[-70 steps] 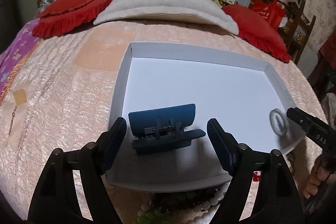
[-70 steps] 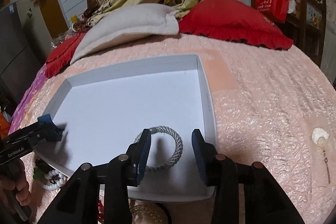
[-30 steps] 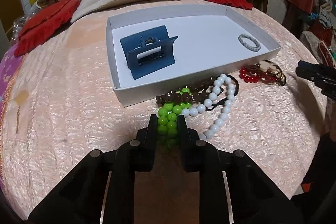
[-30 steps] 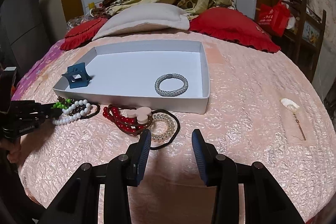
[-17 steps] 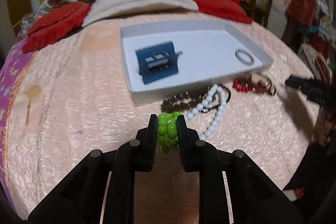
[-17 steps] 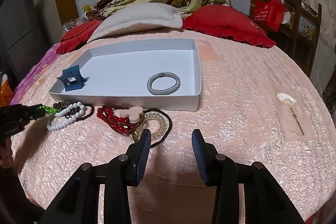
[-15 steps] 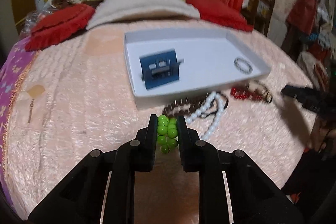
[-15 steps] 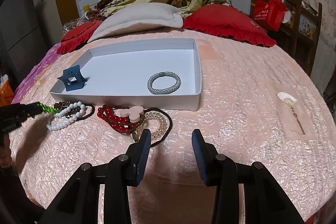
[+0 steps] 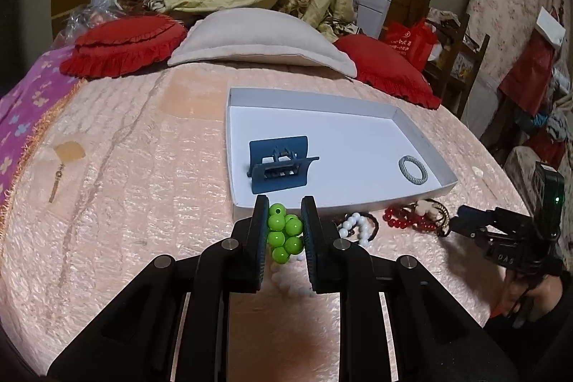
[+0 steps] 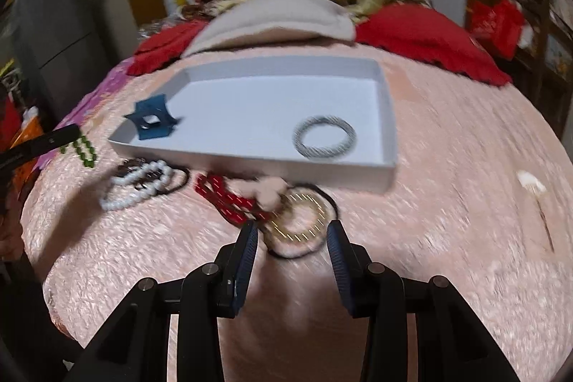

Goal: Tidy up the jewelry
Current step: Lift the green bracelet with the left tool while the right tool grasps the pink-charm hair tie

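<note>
Only the left wrist view shows the left hand-held gripper (image 9: pixel 284 233) clamped narrow on a green bead bracelet (image 9: pixel 284 233), glossy round beads bunched between its pads, at the near left corner of the white tray (image 9: pixel 422 140). The blurred right wrist view shows the right hand-held gripper (image 10: pixel 292 247) half-wide and empty, over a black hair tie (image 10: pixel 304 251) on the bed (image 10: pixel 465 167). Inside the tray lie a blue hair claw (image 9: pixel 281 163) and a grey woven bracelet (image 10: pixel 324 136).

A pink quilted bed (image 9: pixel 150 188) carries a white tray (image 9: pixel 422 196), loose bracelets (image 10: pixel 143 183) and pillows (image 9: pixel 258 40).

two wrist views, shared tray (image 9: pixel 422 145)
</note>
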A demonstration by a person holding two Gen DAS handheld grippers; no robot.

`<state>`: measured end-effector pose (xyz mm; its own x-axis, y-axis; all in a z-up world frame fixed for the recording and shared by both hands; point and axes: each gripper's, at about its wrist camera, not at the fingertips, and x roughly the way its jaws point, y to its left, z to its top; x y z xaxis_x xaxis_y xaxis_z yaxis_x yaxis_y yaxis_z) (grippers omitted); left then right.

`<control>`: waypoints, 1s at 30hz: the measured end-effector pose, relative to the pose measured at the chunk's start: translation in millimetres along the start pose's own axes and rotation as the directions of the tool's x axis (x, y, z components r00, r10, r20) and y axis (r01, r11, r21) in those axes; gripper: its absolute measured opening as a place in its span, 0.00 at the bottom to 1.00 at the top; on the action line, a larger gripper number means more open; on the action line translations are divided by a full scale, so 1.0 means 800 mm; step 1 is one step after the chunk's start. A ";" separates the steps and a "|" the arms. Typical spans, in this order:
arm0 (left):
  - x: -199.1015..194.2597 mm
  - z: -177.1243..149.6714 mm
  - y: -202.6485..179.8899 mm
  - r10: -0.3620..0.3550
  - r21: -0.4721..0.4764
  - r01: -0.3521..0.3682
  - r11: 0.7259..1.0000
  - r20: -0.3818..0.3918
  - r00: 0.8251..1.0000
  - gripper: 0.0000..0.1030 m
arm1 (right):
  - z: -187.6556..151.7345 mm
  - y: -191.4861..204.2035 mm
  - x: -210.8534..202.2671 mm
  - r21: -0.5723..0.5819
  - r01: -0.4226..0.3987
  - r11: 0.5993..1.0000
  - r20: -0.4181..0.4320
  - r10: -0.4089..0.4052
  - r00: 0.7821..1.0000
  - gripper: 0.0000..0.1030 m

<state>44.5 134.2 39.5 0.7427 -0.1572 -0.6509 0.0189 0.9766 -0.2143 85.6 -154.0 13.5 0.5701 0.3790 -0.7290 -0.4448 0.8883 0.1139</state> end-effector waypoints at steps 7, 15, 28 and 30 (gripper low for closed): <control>0.003 0.001 -0.003 -0.009 0.003 0.009 1.000 -0.004 1.000 0.16 | 0.012 -0.002 0.033 0.041 -0.009 0.999 -0.029 0.010 1.000 0.28; 0.010 -0.001 -0.002 0.004 -0.003 -0.004 1.000 -0.028 1.000 0.16 | 0.011 0.009 0.032 0.013 -0.014 1.000 -0.029 0.015 0.999 0.15; 0.021 -0.003 -0.008 0.036 -0.002 -0.036 0.999 -0.047 0.998 0.16 | 0.010 -0.001 -0.031 0.093 -0.159 0.983 0.107 0.149 0.983 0.15; 0.023 -0.002 -0.010 0.035 -0.002 -0.035 0.999 -0.049 0.998 0.16 | 0.010 -0.011 -0.037 0.149 -0.223 0.963 0.130 0.205 0.970 0.15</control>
<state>57.2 123.4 28.0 0.7091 -0.1302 -0.6930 -0.0085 0.9812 -0.1931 78.4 -171.0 39.2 0.5517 0.5830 -0.5965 -0.4526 0.8099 0.3731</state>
